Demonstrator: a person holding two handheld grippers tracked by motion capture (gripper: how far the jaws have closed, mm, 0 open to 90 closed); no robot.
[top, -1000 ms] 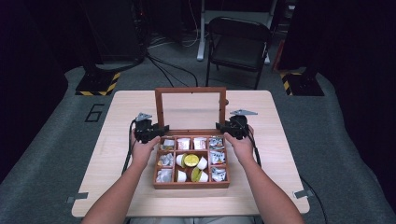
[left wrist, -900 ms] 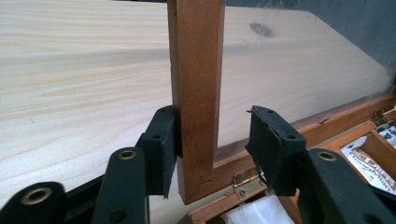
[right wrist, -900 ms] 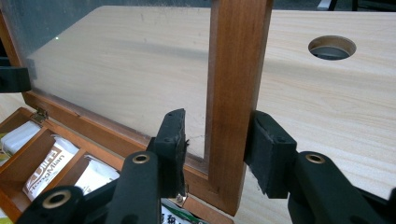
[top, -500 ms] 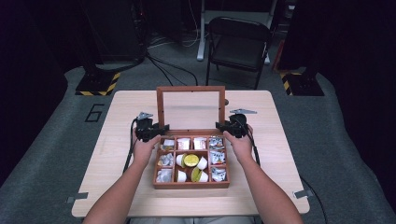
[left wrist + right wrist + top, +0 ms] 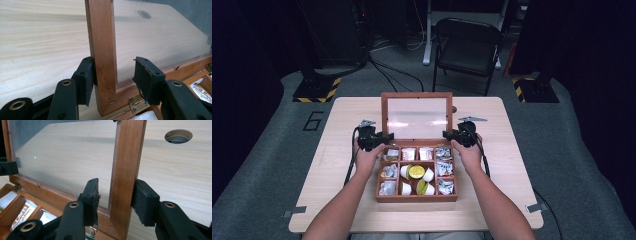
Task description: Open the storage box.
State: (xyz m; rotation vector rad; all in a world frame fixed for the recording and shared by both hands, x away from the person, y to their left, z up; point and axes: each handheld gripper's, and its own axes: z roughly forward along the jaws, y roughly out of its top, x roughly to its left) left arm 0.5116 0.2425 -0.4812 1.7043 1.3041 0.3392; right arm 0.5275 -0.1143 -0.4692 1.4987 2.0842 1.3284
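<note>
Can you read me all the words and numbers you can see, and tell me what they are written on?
"6" on the grey floor mat left of the table.
"...Man", the end of a partly hidden word, on a white packet in the wooden box, seen in the right gripper view.
Print on another packet in the left gripper view: too cut off and blurred to read.
The packets in the high view: print too small to read.

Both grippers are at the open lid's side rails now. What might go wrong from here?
1. Loose hold: on the left gripper and the right gripper, only the outer pad touches the lid rail. The inner pad stands off, so the lid may drop shut or swing back.
2. The inner pads sit by the glass pane; closing askew might press on it.
3. Pushing the lid could shift the box and jostle its cups.
</note>
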